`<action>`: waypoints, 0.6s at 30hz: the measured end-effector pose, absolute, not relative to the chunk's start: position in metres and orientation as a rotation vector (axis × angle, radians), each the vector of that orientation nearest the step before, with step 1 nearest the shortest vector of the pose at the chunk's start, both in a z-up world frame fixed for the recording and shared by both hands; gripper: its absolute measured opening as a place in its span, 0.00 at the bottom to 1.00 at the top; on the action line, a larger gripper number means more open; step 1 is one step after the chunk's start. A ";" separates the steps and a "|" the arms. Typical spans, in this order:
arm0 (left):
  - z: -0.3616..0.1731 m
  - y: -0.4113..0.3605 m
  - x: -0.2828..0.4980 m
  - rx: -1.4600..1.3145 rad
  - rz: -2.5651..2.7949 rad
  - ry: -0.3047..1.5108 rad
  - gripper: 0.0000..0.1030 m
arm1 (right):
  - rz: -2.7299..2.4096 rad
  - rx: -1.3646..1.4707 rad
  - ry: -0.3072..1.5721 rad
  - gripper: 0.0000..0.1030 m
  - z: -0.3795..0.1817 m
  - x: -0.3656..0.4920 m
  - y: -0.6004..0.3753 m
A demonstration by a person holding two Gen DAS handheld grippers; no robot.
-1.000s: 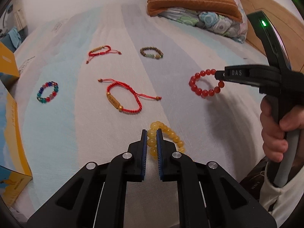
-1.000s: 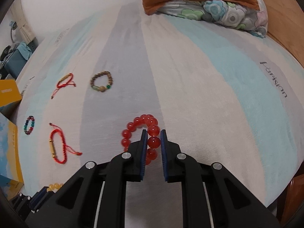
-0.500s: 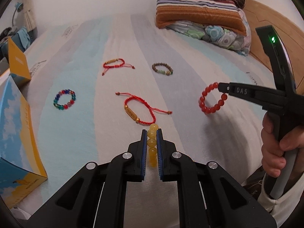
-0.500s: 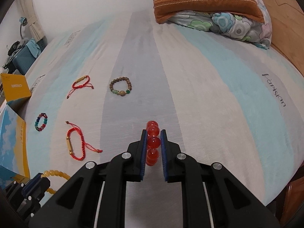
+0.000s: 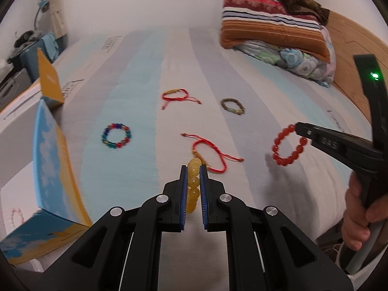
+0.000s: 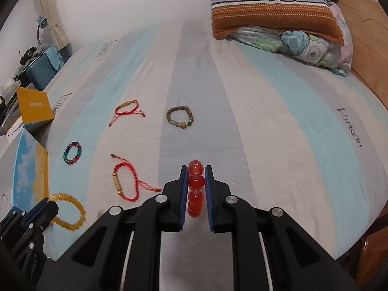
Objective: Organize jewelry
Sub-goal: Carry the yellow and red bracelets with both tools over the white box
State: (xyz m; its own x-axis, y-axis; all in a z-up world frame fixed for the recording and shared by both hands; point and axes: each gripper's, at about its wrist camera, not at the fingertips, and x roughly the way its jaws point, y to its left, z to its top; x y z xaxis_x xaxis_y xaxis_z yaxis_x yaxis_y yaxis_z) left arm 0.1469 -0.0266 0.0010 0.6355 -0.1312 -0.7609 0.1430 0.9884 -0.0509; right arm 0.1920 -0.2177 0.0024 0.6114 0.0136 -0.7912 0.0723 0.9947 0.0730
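Six bracelets in all: four on the striped bed, two held up in the grippers.

From the left: a blue-and-yellow box point(image 5: 48, 181) sits at the bed's point(image 6: 278, 145) edge. On the sheet lie a ring of mixed blue, green and red beads point(image 5: 116, 135), a small red cord bracelet point(image 5: 175, 95) farther back, a larger red cord bracelet with a gold tube point(image 5: 209, 156) nearer, and a brown bead bracelet with green stones point(image 5: 232, 105). The left gripper point(image 5: 193, 177) has its jaws clamped on a yellow bead bracelet point(image 5: 193, 184), which hangs clear of the sheet as a loop of round, glossy, honey-coloured beads. The right gripper point(image 6: 196, 179), gripped by a hand point(image 5: 359, 215), has its jaws clamped on a red bead bracelet point(image 6: 195, 191) of large, translucent beads, also off the bed. Two pillows point(image 6: 278, 14) are stacked at the far right.
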 end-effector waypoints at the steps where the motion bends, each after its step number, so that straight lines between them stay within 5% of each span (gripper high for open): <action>1: 0.003 -0.024 0.147 0.016 -0.147 0.867 0.09 | -0.032 0.099 0.911 0.12 0.005 0.191 -0.215; 18: 0.057 0.045 0.147 -0.005 0.013 0.815 0.09 | 0.067 0.029 0.827 0.12 0.057 0.185 -0.138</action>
